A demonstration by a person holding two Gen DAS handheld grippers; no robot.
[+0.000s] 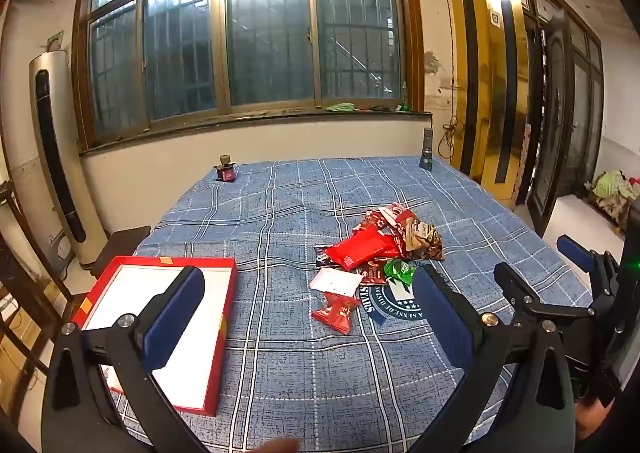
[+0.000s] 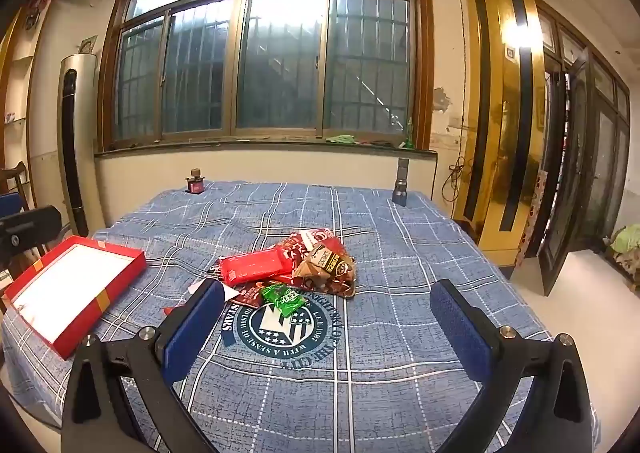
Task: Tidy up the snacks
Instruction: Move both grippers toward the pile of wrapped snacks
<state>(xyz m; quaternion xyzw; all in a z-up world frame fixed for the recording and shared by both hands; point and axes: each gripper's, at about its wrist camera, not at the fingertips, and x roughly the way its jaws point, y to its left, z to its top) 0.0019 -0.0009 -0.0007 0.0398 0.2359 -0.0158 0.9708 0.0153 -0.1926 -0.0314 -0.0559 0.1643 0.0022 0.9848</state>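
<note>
Left wrist view: left gripper [image 1: 308,307] spread wide, holding nothing
Right wrist view: right gripper [image 2: 328,317] spread wide, holding nothing
Snack pile [image 2: 292,265]: mid-table on the blue plaid cloth [image 2: 400,261]
Red box [image 1: 222,293]: left of the snacks, apart from them

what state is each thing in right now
red box: open, nothing inside
snack pile: loose on the cloth, outside the box
green packet: lying at the pile's near edge
left tool: open, holding nothing
right tool: open, holding nothing
flashlight: upright
</note>
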